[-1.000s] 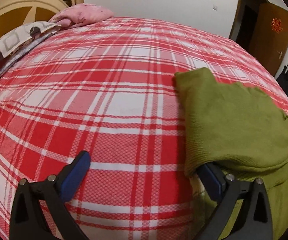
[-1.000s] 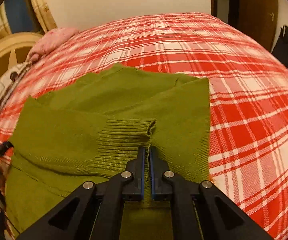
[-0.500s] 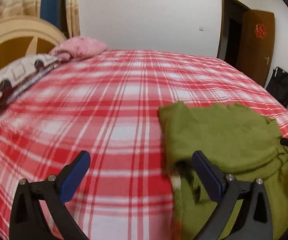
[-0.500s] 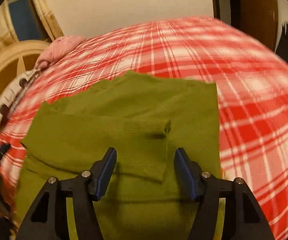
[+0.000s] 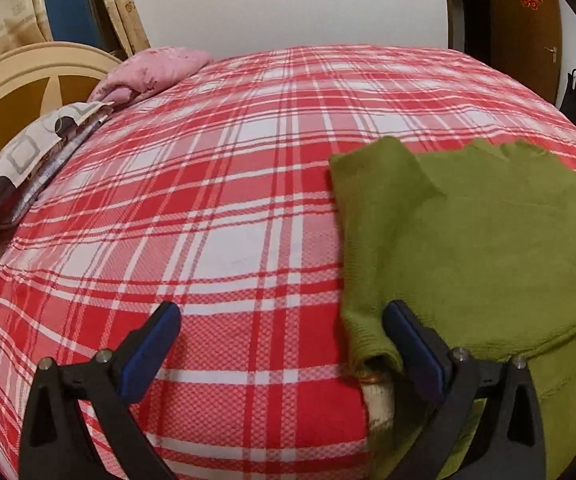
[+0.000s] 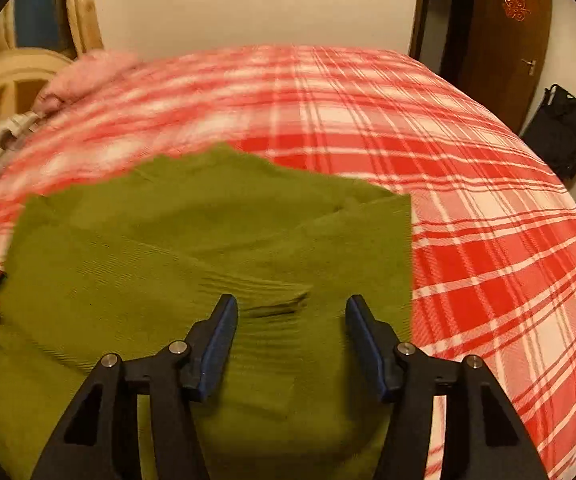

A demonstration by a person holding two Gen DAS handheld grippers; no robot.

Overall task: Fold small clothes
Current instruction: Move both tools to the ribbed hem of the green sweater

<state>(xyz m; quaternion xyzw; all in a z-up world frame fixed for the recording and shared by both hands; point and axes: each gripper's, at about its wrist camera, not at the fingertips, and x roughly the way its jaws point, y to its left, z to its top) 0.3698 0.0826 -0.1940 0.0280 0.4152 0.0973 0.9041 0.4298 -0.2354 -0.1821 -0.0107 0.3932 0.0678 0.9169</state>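
A second ago the right tongs (image 6: 291, 312) were pinched together on the ribbed cuff of the olive-green knitted sweater (image 6: 216, 248); now their blue-padded jaws stand apart and are closing a little, with the cuff lying loose on the garment between them and neither pad pressing it. The left tongs (image 5: 284, 320) stand wide apart as before. Their right pad, which a second ago sat tucked under the sweater's folded left edge, now rests just at that edge near the corner, gripping nothing.

The sweater lies partly folded on the bed with the red-and-white plaid cover (image 5: 216, 216), near its front edge, one sleeve laid across the body.

The right wrist view shows the folded sleeve and its cuff, the sweater's straight right edge and a black bag (image 6: 563, 128) on the floor by a brown wooden door (image 6: 503, 32); it is blurred on the left. The left wrist view alone shows clearly the bare plaid to the sweater's left, a grey-and-white patterned pillow (image 5: 20, 160), a pink cushion (image 5: 156, 68) and the cream curved headboard (image 5: 28, 76).
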